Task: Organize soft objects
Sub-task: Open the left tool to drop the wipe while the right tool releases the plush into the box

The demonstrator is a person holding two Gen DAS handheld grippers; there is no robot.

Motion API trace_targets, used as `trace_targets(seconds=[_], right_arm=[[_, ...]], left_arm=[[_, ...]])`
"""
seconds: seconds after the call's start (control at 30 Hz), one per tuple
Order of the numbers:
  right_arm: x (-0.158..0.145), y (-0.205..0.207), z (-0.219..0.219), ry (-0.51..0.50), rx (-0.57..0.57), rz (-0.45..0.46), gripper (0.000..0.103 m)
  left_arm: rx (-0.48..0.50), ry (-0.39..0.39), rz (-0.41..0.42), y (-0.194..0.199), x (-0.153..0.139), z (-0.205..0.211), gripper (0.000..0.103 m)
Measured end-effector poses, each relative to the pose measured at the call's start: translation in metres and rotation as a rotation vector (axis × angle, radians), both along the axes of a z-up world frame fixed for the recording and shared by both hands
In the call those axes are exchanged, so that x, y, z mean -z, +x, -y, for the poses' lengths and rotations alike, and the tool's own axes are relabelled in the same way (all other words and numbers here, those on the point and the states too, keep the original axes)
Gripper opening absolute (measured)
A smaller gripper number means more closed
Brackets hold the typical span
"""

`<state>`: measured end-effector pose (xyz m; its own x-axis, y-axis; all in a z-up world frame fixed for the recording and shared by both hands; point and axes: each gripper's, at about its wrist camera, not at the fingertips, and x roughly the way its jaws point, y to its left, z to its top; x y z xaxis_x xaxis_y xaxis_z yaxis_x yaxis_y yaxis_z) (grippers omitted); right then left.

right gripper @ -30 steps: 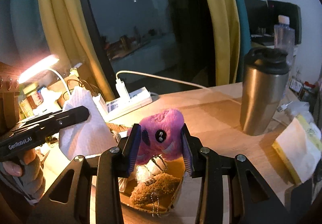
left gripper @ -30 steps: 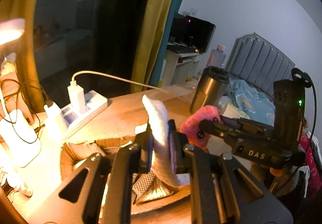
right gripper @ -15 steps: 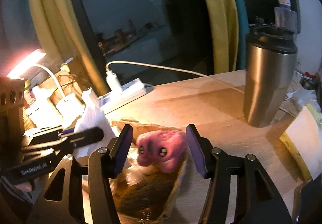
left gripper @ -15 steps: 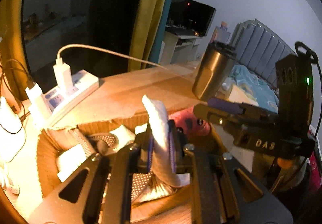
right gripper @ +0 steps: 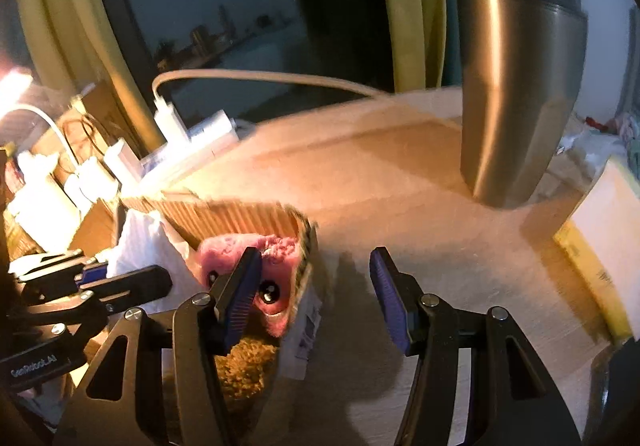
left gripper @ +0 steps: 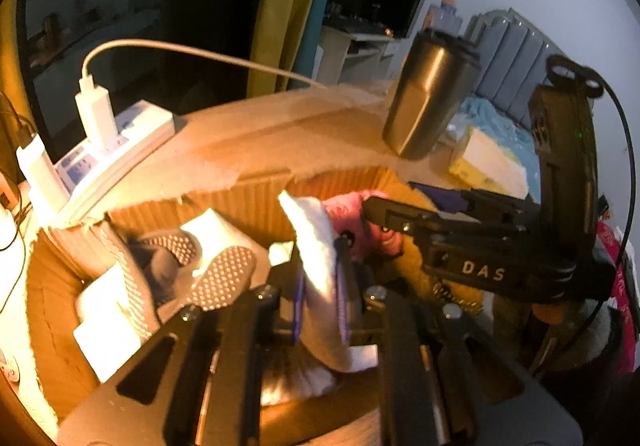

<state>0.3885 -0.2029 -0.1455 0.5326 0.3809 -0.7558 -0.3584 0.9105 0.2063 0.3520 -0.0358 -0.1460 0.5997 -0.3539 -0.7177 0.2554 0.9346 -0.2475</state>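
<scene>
Starting from the left, a power strip (left gripper: 120, 141) is seen on the desk (left gripper: 280, 129) behind a cardboard box (left gripper: 248, 201). A white cloth (left gripper: 316, 266) is held clamped between the fingers of the left gripper (left gripper: 320, 302), above the box. Beside it, a pink plush (right gripper: 276, 282) is lodged inside the box's right corner, released. The right gripper (right gripper: 316, 294) is spread apart, its left finger (right gripper: 240, 294) in front of the plush. A steel tumbler (right gripper: 520, 93) stands farther right.

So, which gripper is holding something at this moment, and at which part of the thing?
The left gripper pinches the white cloth near its middle; its upper end sticks out above. The right gripper is open and holds nothing.
</scene>
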Motion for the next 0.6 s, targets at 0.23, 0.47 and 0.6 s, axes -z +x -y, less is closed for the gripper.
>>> trace_targets(seconds=[0.23, 0.47, 0.6], right_arm=[[-0.002, -0.003, 0.008, 0.013, 0.016, 0.005, 0.058], [-0.019, -0.010, 0.014, 0.033, 0.017, 0.036, 0.058], [-0.030, -0.016, 0.016, 0.043, 0.021, 0.054, 0.058]], left_arm=[[-0.003, 0.034, -0.014, 0.003, 0.007, 0.005, 0.017], [-0.010, 0.064, 0.010, -0.003, -0.006, 0.005, 0.028], [-0.020, 0.049, 0.041, -0.010, -0.017, 0.001, 0.056]])
